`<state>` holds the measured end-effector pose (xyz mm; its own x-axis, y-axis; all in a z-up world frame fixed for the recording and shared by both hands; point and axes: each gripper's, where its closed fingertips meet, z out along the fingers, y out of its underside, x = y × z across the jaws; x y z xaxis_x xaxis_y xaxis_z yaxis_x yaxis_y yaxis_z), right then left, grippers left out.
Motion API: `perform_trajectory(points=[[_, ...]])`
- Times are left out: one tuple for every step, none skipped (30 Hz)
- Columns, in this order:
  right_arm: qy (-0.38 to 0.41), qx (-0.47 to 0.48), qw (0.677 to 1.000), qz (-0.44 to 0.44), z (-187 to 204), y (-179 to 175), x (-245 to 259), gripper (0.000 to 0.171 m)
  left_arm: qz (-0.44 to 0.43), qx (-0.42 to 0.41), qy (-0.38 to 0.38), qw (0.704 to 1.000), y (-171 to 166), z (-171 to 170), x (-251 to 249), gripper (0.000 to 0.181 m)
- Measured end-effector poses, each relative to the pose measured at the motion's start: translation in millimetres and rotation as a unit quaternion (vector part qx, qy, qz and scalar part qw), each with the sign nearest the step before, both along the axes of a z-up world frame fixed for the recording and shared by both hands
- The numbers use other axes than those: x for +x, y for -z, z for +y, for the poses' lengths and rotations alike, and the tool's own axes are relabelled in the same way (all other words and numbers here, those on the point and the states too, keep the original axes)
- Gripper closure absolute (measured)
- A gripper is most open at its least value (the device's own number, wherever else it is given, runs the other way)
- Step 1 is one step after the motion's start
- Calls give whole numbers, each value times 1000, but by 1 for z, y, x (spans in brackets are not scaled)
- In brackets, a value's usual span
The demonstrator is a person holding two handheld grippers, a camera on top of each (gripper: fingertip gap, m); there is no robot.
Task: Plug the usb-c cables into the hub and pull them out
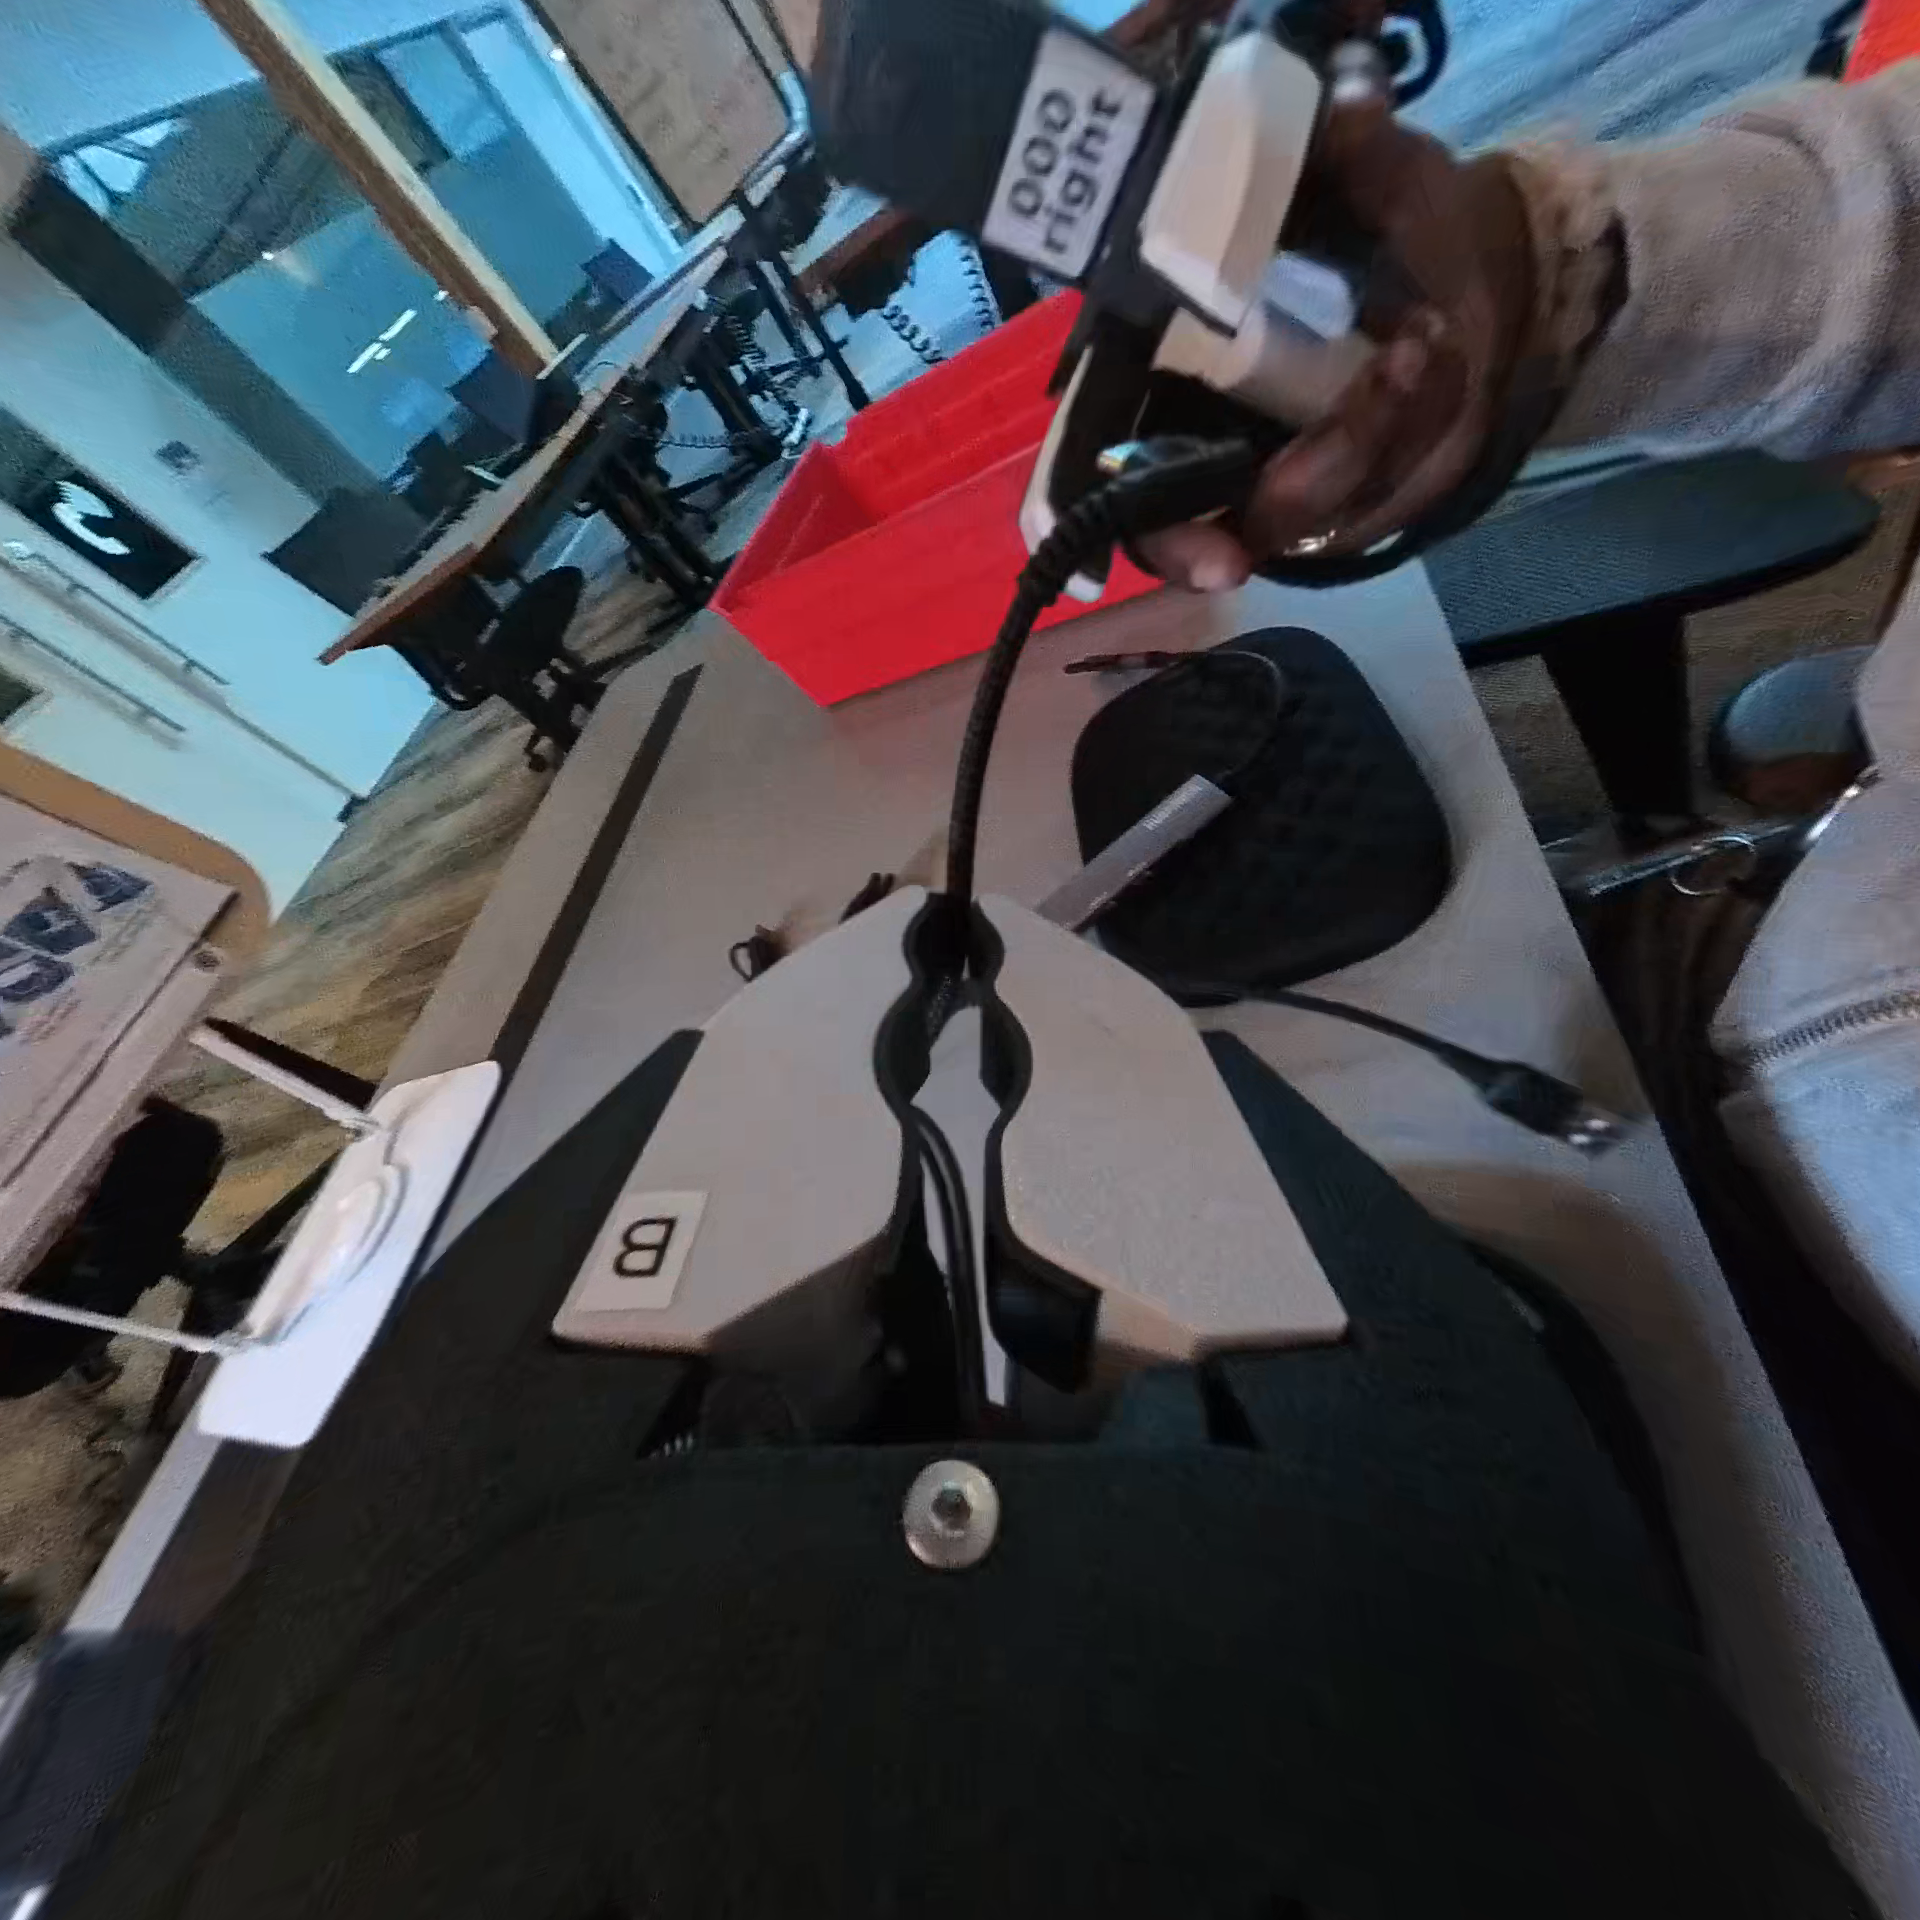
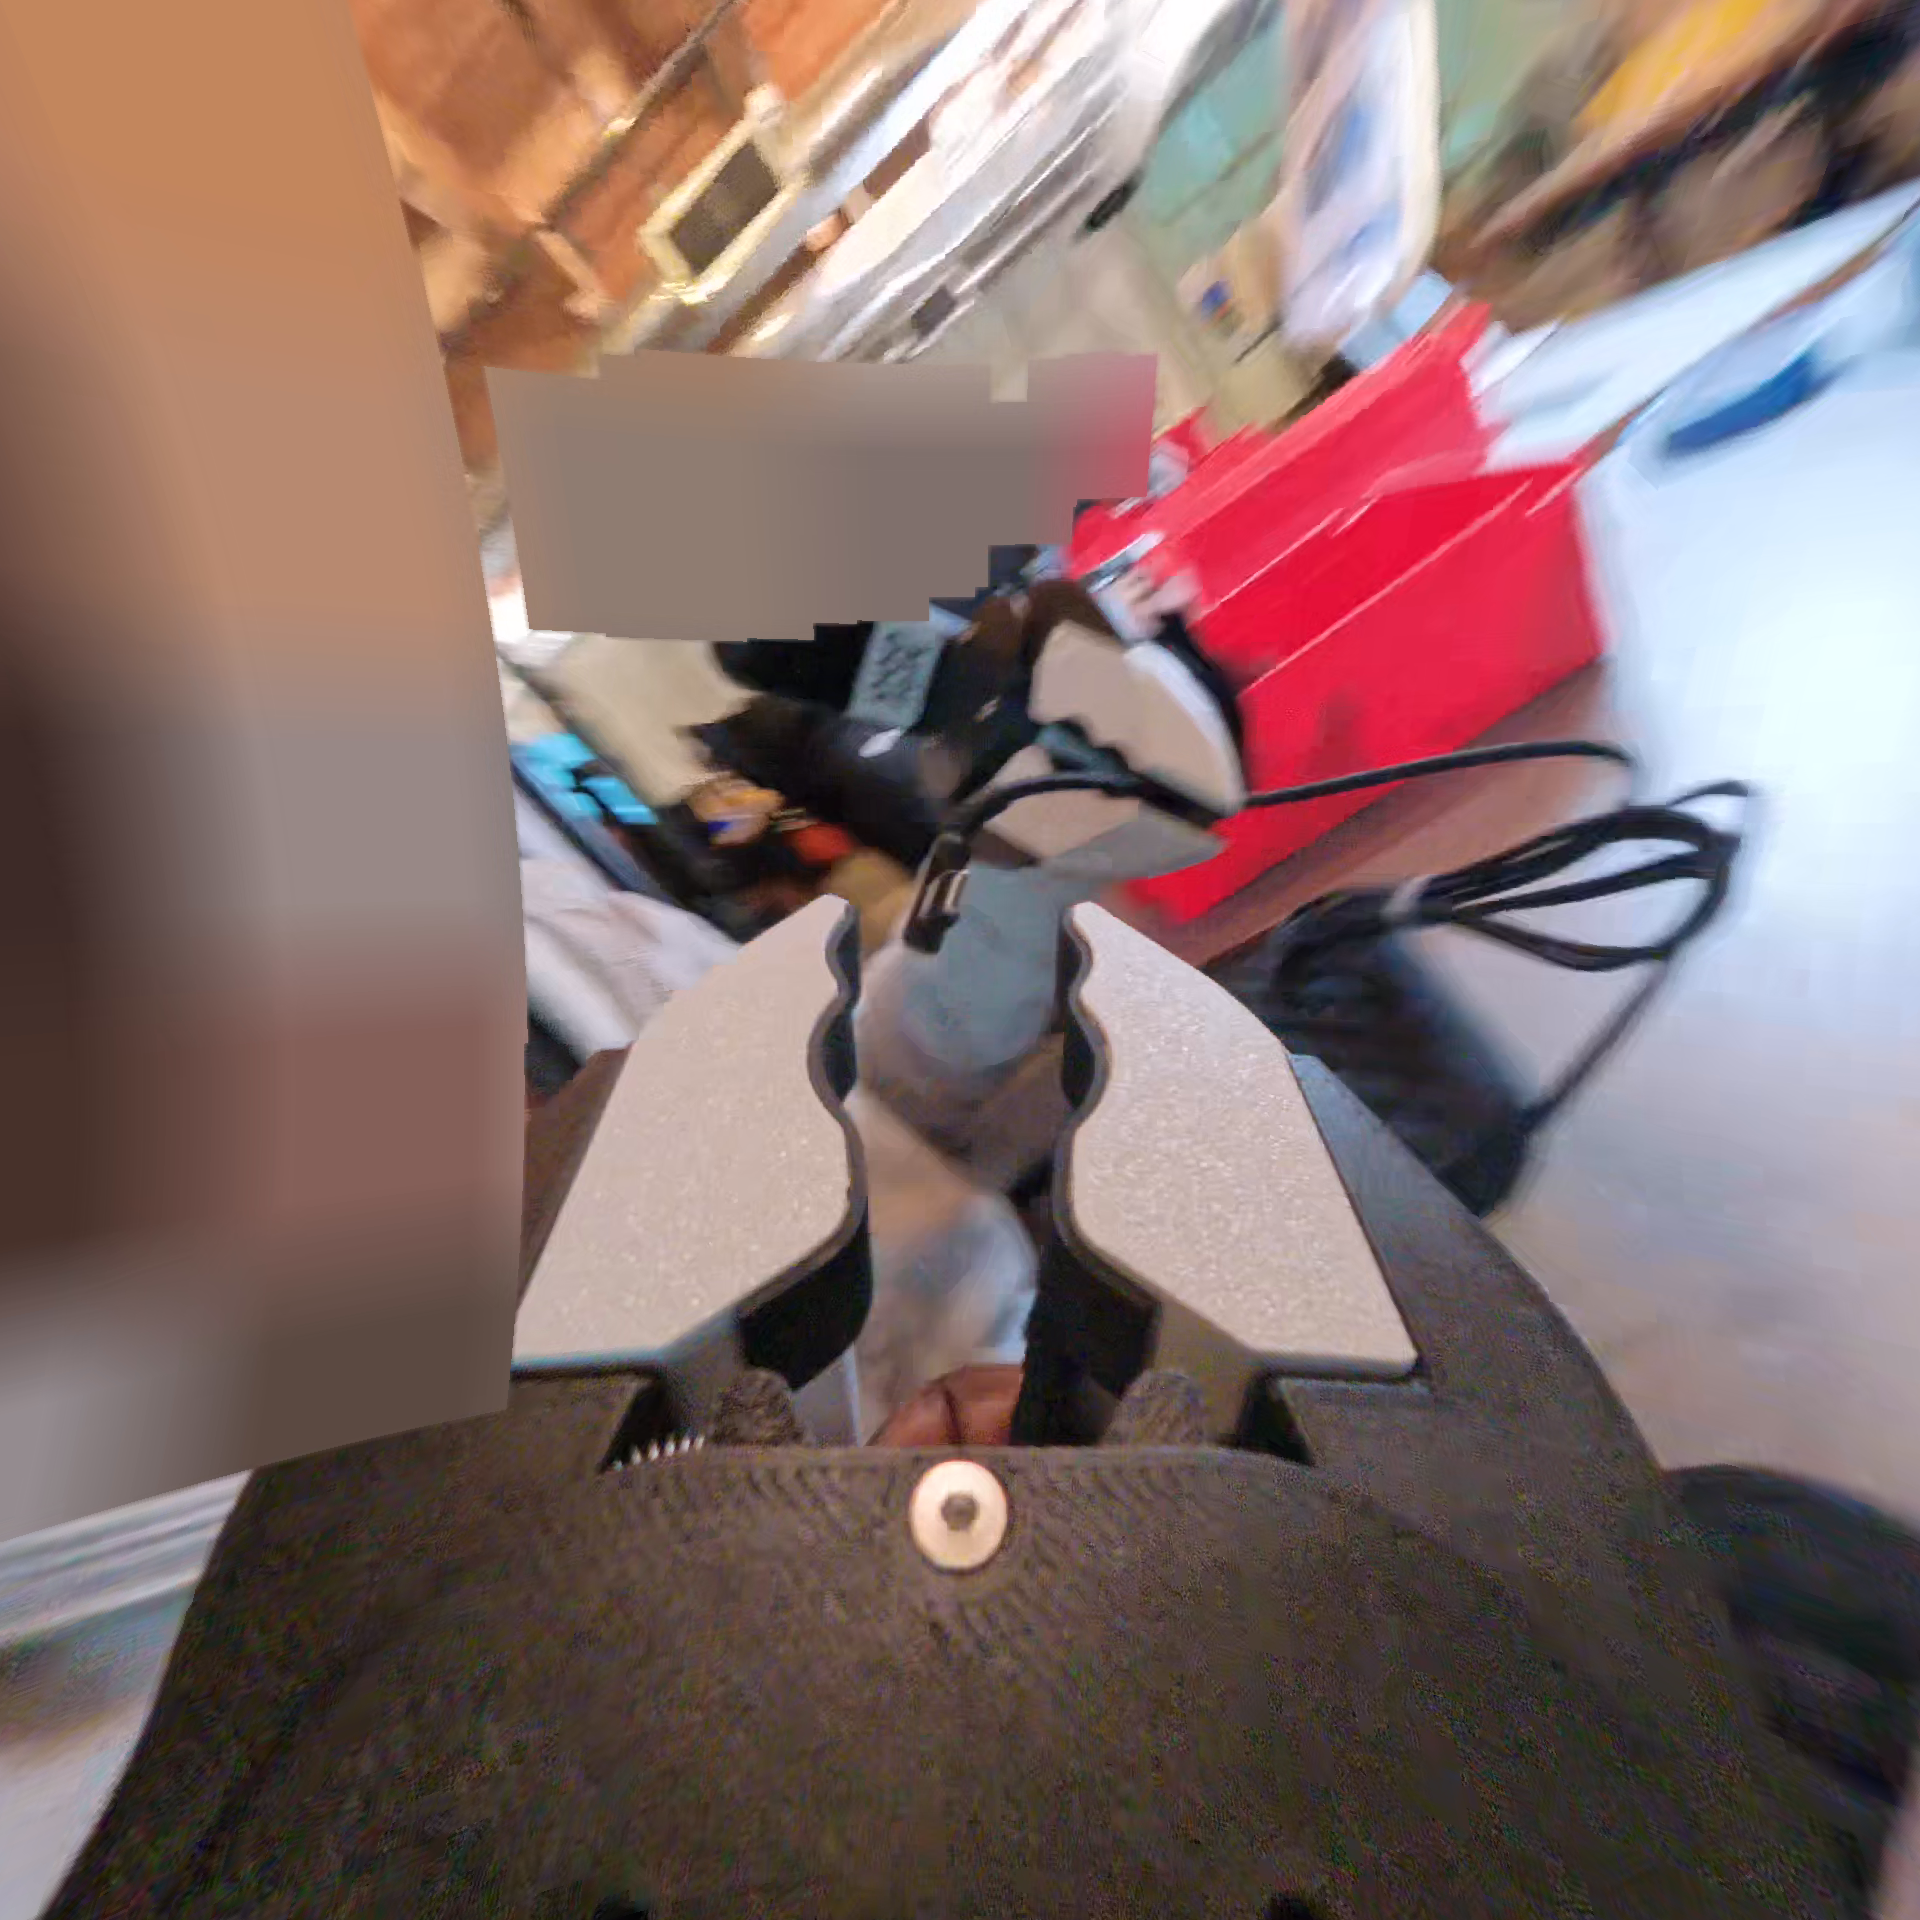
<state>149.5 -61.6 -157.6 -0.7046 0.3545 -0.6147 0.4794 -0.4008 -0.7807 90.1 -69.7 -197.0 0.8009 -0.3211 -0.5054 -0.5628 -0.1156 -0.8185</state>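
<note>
My left gripper is shut on a black braided usb-c cable a little above the table. The cable rises to its plug, which sits at the tips of my right gripper, held in a person's hand. In the right wrist view my right gripper is open and the black plug hangs just at its fingertips, not clamped. The left gripper shows beyond it. A grey hub lies on a black mat. A second cable's plug lies loose on the table.
A red bin stands on the table behind the mat and also shows in the right wrist view. Coiled black cable lies by the mat. The person's sleeve and lap are at the right edge. The right wrist view is motion-blurred. About 8 cm separates my left fingertips from my right.
</note>
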Motion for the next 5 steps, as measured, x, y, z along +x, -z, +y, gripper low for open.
perform_trajectory(points=[[-39, -33, 998, -37, -2, 5, 4, 136, -2, -13, 7, 1000, 6, 0, 2, 177], [-61, -52, 995, -64, -4, 11, 5, 136, 2, -29, 10, 1000, 14, 0, 2, 177], [-78, -63, 992, -81, -7, 15, 7, 138, 10, -45, 15, 999, 22, 0, 2, 177], [-90, -74, 989, -94, -10, 18, 8, 139, 20, -52, 17, 998, 28, -1, 2, 177], [-97, -83, 986, -107, -11, 21, 8, 140, 28, -58, 22, 998, 34, -1, 2, 177]])
